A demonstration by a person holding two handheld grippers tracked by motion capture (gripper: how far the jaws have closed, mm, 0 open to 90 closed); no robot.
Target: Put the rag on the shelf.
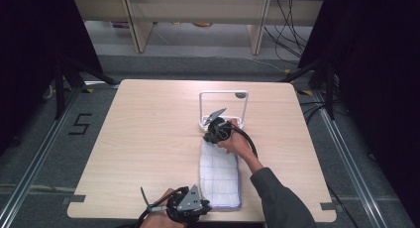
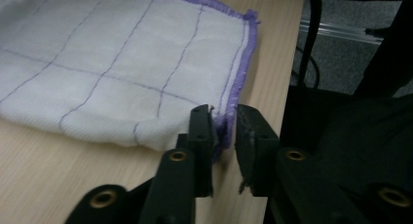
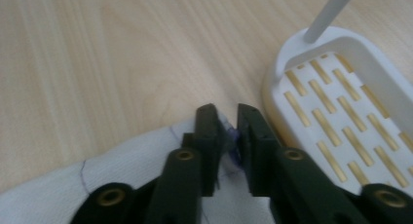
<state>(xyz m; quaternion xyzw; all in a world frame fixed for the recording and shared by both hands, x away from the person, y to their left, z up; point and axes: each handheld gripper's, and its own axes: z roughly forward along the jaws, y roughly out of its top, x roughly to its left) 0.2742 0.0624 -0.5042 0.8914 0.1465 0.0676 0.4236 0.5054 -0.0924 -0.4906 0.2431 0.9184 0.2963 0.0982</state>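
A white cloth with a purple grid and purple hem lies folded in a long strip on the wooden table. My left gripper is at the strip's near end by the table's front edge. In the left gripper view its jaws stand a little apart, with the cloth's purple hem in the gap and lying against one jaw. My right gripper is at the far end. Its jaws are also slightly apart, with a corner of the cloth loose between them.
A white slotted rack with an upright wire frame stands just beyond the cloth's far end, close beside my right gripper; its rim nearly touches that gripper's jaw. Bare tabletop stretches to the left. The front table edge lies right by my left gripper.
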